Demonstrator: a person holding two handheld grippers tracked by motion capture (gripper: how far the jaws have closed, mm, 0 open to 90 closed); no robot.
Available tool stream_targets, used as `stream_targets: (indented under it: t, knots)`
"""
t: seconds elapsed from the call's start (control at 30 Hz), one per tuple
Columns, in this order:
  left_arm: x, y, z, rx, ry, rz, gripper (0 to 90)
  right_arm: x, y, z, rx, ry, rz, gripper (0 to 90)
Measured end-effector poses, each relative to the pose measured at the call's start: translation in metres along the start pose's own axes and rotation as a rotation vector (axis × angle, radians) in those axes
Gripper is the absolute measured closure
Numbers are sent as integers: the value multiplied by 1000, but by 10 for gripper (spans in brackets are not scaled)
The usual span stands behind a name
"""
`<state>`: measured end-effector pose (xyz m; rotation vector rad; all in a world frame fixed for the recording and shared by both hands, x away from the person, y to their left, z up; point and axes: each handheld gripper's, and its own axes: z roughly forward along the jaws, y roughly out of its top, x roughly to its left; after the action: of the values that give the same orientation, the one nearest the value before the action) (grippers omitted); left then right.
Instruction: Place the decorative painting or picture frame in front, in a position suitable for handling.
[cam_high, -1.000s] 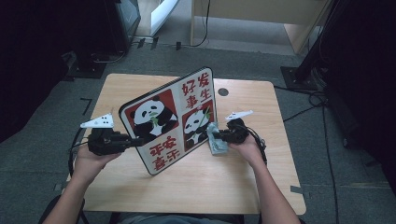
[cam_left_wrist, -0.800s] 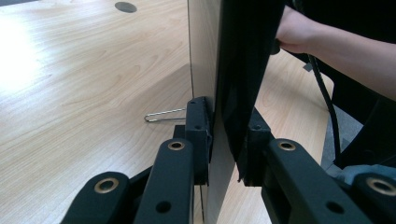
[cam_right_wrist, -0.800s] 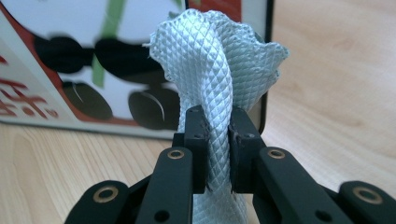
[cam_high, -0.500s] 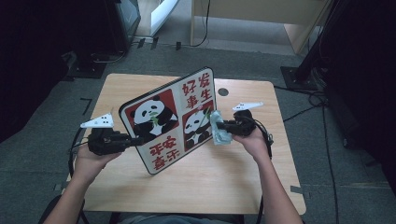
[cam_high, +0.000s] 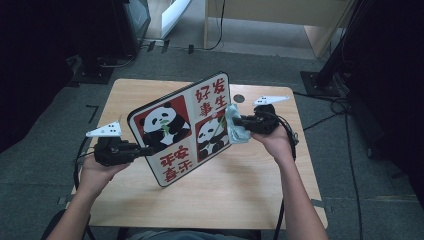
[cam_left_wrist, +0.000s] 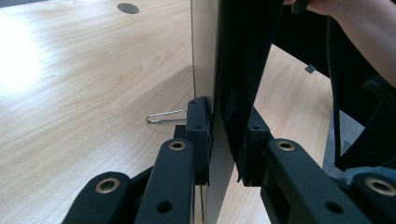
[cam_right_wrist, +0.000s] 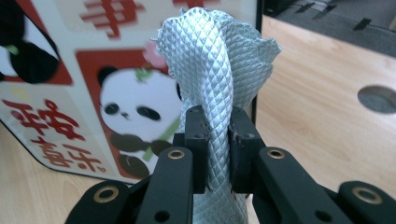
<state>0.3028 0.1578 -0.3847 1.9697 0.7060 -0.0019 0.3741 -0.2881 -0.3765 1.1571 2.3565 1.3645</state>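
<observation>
A person stands a panda picture board (cam_high: 182, 130) on edge over the light wooden table (cam_high: 240, 185), tilted so that its printed face, with two pandas and red Chinese characters, looks up toward the high camera. The left gripper (cam_high: 131, 151) is clamped on the board's left edge; in the left gripper view its jaws (cam_left_wrist: 224, 140) press on either side of the thin panel, with a bent wire stand (cam_left_wrist: 163, 115) showing behind the board above the tabletop. The right gripper (cam_high: 239, 121) is closed on a bunched pale grey-green cleaning cloth (cam_high: 235, 125), whose quilted diamond weave rises between the pads in the right gripper view (cam_right_wrist: 217, 93). The cloth lies against the board's right edge, beside the smaller panda panel (cam_right_wrist: 135, 121). A round cable hole (cam_high: 239, 98) sits in the table just behind the right hand (cam_high: 272, 142).
</observation>
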Motion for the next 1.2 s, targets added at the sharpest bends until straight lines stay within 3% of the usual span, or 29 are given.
stream_targets:
  t: [0.33,0.67,0.87,1.2]
  knots:
    - [1,0,0,-3,-1,-2,791,18,49,-15,-41,25,-92,810]
    - [2,-1,0,-5,-3,-4,791,37,93,-16,-74,35,-150,809]
    - [2,-1,0,-8,-6,-10,792,42,105,-7,-72,36,-158,809]
    - [4,-1,0,-2,-8,-10,793,40,99,9,-51,43,-160,808]
